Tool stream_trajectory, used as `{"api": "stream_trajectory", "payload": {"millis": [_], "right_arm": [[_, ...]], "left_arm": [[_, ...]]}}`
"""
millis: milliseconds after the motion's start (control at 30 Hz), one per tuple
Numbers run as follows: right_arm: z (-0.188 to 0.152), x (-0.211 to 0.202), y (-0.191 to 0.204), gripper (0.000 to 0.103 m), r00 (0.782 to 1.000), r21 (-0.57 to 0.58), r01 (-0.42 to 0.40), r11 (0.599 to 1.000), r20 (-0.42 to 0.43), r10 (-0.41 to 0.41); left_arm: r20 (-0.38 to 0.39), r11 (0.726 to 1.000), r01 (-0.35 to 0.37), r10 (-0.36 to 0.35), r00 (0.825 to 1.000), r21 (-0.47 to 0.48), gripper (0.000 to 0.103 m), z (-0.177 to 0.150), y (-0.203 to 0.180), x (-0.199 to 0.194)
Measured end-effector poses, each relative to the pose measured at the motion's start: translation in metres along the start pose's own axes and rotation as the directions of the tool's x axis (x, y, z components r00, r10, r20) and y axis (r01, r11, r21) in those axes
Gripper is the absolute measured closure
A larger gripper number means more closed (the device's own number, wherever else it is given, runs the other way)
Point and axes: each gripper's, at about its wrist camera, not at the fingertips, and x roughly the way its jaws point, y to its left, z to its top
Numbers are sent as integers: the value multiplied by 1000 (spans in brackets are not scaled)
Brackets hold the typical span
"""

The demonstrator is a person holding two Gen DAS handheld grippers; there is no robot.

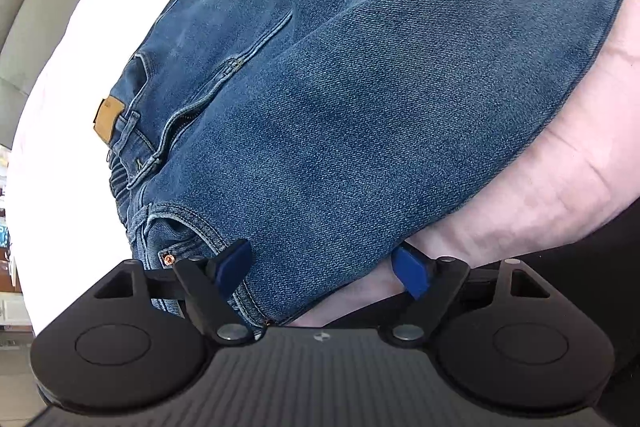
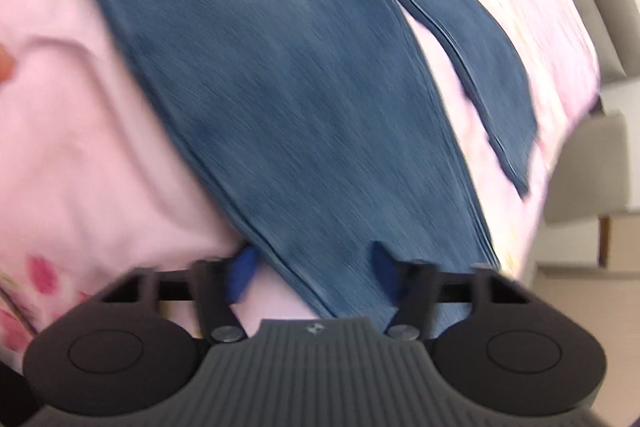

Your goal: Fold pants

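Observation:
Blue denim pants (image 1: pixel 360 87) lie flat on a pink bedsheet (image 1: pixel 560 167). In the left wrist view I see the waistband end with a tan leather patch (image 1: pixel 107 119), the zipper fly and a copper rivet. My left gripper (image 1: pixel 324 273) is open, its blue pads on either side of the waistband corner. In the right wrist view, which is motion-blurred, the pant legs (image 2: pixel 300 87) stretch away, one leg end (image 2: pixel 500 115) apart at the right. My right gripper (image 2: pixel 314 273) is open over the near leg's edge.
The pink sheet (image 2: pixel 80 147) has red flower prints (image 2: pixel 40 275) at the lower left. A beige padded bed frame (image 2: pixel 592 167) stands at the right, with floor beyond. A fingertip (image 2: pixel 6 5) shows at the left edge.

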Motion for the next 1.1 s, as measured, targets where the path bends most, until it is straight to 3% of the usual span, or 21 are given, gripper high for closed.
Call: {"api": "stream_trajectory", "payload": {"millis": [100,133,233,367,500,567,633,733,933,1100], "right_arm": [[-7,-9,-14,75,999,49,51,997,-18,-51],[-5,-10,-15,76,998,59,70,996,-10,-70],[6,-22,-35,93,994,124,107,987,26,-111],[24,-34,-70,97,985,163,146,976,66,-159],[45,-44,-92,100,971,166,205,964,90,-222],[55,-48,-105,100,964,175,228,958,100,-247],[59,-52,-111,100,959,186,242,952,103,-264],[64,-45,-124,101,954,205,261,943,97,-284],[76,-39,-154,103,944,264,292,919,72,-321],[99,-24,-190,103,934,307,317,897,62,-352]], "left_arm": [[-1,999,-1,1,1000,41,10,3,-2,2],[-7,999,5,-5,1000,52,10,5,-3,4],[-34,997,31,-28,999,77,10,10,-2,9],[-61,994,25,-19,998,102,10,16,-8,13],[-57,996,-27,32,998,84,12,16,-15,10],[-34,998,-48,49,998,46,25,12,-15,4],[22,996,-81,80,997,32,60,4,-17,-5],[140,991,-134,134,981,-4,79,-7,-14,-31],[284,969,-171,218,934,-181,83,20,43,-87],[300,954,-186,253,920,-235,84,76,100,-95]]}}
